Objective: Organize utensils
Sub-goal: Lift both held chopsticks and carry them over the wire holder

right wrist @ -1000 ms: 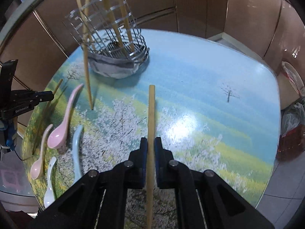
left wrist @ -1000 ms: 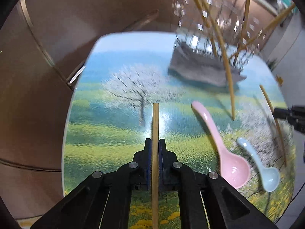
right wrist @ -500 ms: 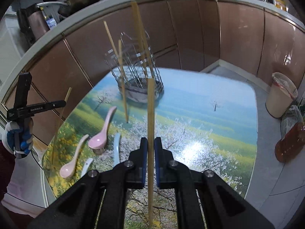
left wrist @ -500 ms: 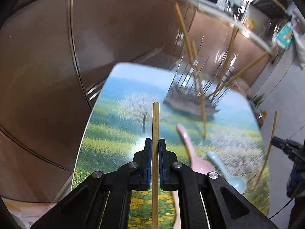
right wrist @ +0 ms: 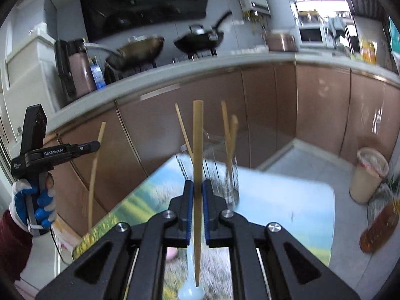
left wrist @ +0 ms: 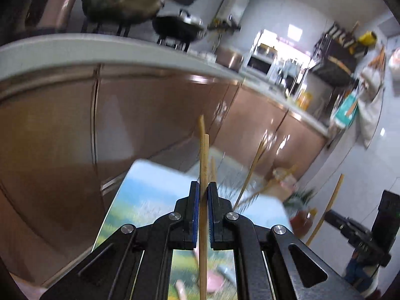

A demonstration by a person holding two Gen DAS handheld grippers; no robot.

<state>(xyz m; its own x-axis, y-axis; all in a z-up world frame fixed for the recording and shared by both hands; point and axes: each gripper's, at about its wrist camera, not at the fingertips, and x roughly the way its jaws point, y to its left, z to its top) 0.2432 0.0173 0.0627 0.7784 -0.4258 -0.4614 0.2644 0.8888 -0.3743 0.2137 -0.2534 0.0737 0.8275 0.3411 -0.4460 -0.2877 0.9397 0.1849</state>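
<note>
Each claw grips one chopstick, both raised above the table. Left gripper [left wrist: 204,190] clamped on left chopstick [left wrist: 203,160]; right gripper [right wrist: 197,187] clamped on right chopstick [right wrist: 197,150]. Wire holder [right wrist: 215,172] stands near the table's [right wrist: 287,212] far edge, several sticks already upright inside. Judgement: lower each stick tip-first into the holder, one at a time, steering clear of those leaning sticks. Spoons lie blurred near the front edge. The right side has open room.
</note>
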